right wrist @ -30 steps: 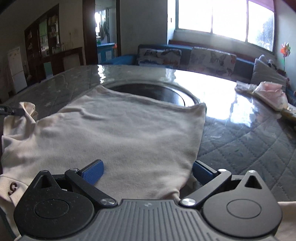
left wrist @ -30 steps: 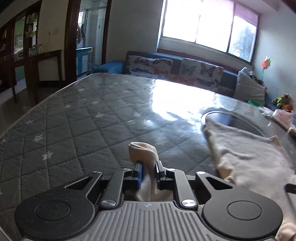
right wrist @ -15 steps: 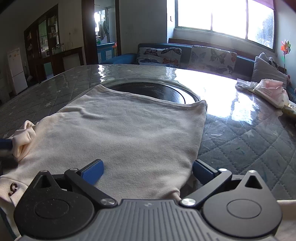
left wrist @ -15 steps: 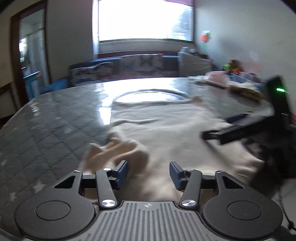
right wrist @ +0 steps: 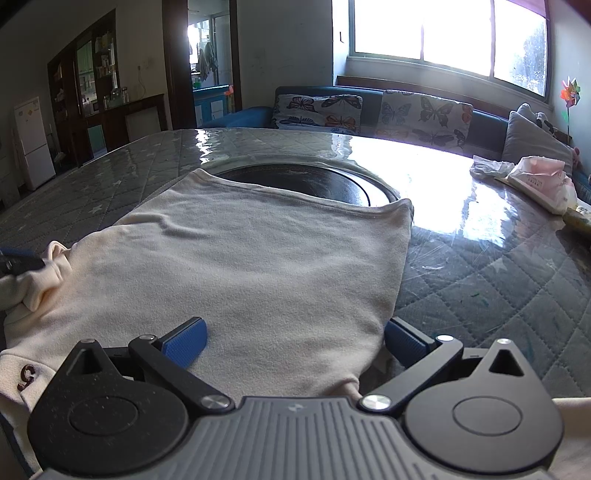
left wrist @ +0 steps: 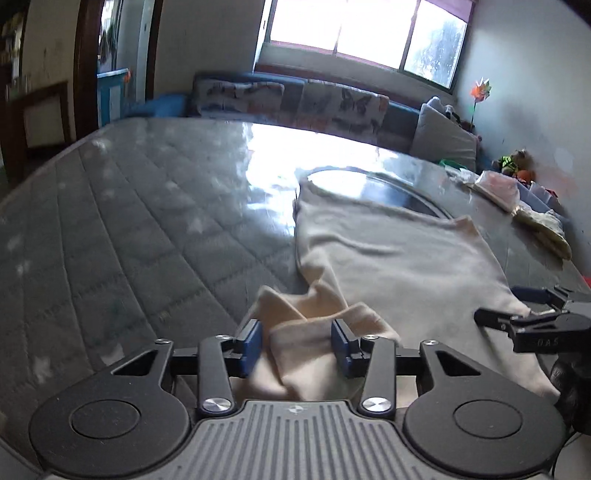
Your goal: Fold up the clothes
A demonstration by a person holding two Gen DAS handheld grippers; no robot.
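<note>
**A:** What do we see at the left gripper (left wrist: pixel 297 341)?

**B:** We see its blue pads parted to a middling gap, with a bunched sleeve (left wrist: pixel 306 325) of the cream garment (left wrist: pixel 399 254) lying between them. The fabric sits in the gap, but we cannot tell whether the pads press it; the jaws look apart rather than clamped.

**A:** And the right gripper (right wrist: pixel 295 338)?

**B:** We see it spread wide, straddling the near end of the garment (right wrist: pixel 258 251). Its left pad rests on the cloth; its right pad sits just beside the cloth's edge, over the quilted surface. Nothing is pinched.

**A:** Where does the garment lie?

**B:** We find it flat on the grey quilted table cover (right wrist: pixel 498 280), its far hem overlapping the dark round inset (right wrist: pixel 314 182) in the middle of the table. A small dark red mark (right wrist: pixel 26 376) shows at the near left corner.

**A:** Beyond that?

**B:** We see a pink-and-white packet (right wrist: pixel 543 179) near the table's far right edge, a blue sofa with butterfly cushions (right wrist: pixel 424 114) behind, and bright windows (right wrist: pixel 443 29) above it.
</note>
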